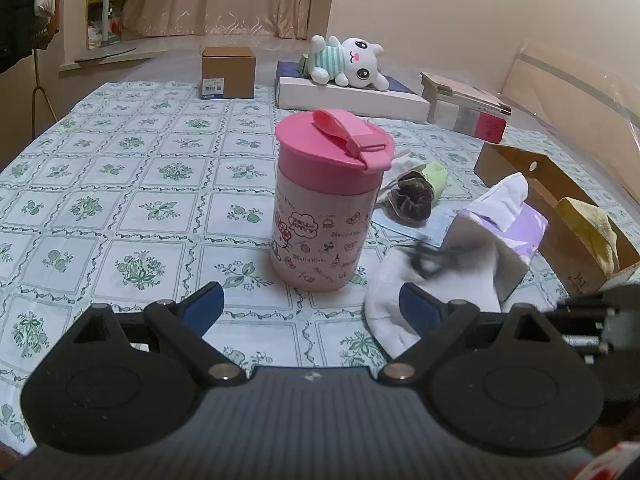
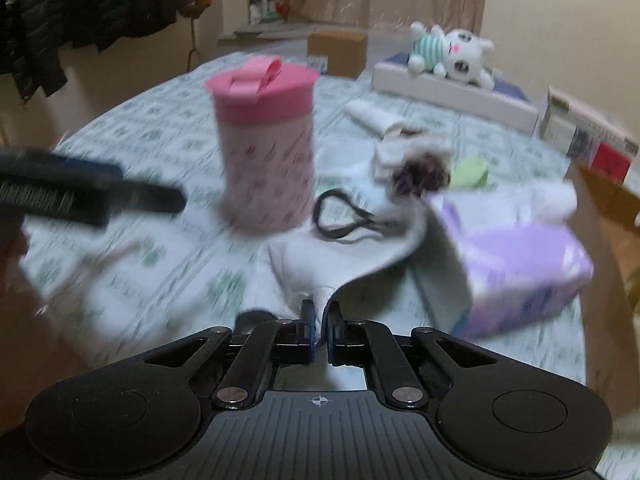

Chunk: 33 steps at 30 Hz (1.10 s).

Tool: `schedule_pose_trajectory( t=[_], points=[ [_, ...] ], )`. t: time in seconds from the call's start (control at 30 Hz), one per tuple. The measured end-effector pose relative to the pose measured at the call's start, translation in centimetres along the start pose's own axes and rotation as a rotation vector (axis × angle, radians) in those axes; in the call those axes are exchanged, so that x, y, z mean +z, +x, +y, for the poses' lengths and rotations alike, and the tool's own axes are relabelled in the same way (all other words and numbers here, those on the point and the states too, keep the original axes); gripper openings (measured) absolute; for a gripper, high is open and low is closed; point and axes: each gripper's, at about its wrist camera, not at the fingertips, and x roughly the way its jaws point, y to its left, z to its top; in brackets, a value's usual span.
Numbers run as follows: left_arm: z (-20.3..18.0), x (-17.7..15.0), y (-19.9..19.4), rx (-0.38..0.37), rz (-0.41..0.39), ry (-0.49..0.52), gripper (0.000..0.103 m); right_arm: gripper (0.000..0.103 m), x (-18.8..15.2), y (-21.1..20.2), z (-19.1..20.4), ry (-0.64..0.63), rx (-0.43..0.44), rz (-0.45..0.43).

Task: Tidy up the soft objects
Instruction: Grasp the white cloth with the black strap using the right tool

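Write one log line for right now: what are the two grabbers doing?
left gripper: open, empty, near pink cup | right gripper: shut on white sock | tissue pack: beside sock | cardboard box: holds yellow cloth

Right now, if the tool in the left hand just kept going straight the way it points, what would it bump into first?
Most likely the pink-lidded cup. It stands upright on the tablecloth just ahead of the open left tool, a little right of its centre line. Depth is hard to judge; the white sock lies off to the right.

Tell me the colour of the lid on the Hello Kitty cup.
Pink. The lid on the Hello Kitty cup shows sharpest in the left wrist view.
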Motion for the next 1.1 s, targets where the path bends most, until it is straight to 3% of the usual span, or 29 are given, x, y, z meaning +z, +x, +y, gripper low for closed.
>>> schedule_pose_trajectory(
  t=[0.07,0.13,0.2,0.23,0.3,0.6,0.77,0.93,1.0,1.1],
  points=[
    [0.0,-0.2,-0.2,0.001,0.002,0.005,0.093,0.007,-0.9,-0.3,0.0,-0.031,-0.007,0.008],
    [0.0,-0.3,-0.3,0.000,0.003,0.013,0.093,0.019,-1.3,-0.6,0.0,-0.083,-0.030,0.013],
    [0.0,-0.4,-0.4,0.000,0.004,0.021,0.093,0.062,-1.4,-1.0,-0.1,-0.149,-0.055,-0.006],
    [0.1,-0.5,-0.4,-0.002,0.004,0.024,0.093,0.068,-1.4,-1.2,-0.2,-0.177,-0.068,-0.027],
    [0.3,-0.5,-0.3,-0.009,0.004,0.029,0.093,0.071,-1.0,-1.3,-0.2,-0.229,-0.066,-0.061],
    [1.0,-0.3,0.8,-0.064,0.017,0.079,0.093,0.071,-0.4,3.0,2.4,-0.558,0.007,0.024],
    [1.6,-0.4,1.6,-0.087,0.033,0.091,0.093,0.070,-0.3,4.7,1.8,-0.532,0.045,0.058],
    [1.7,-0.6,1.9,-0.098,0.046,0.114,0.093,0.039,-0.1,4.8,1.5,-0.444,0.097,0.074],
    [1.7,-0.7,1.8,-0.102,0.047,0.119,0.093,0.016,0.0,4.6,1.7,-0.417,0.095,0.076],
    [1.7,-0.7,1.5,-0.111,0.046,0.130,0.093,0.006,0.0,4.3,1.8,-0.373,0.082,0.074]
  ],
)
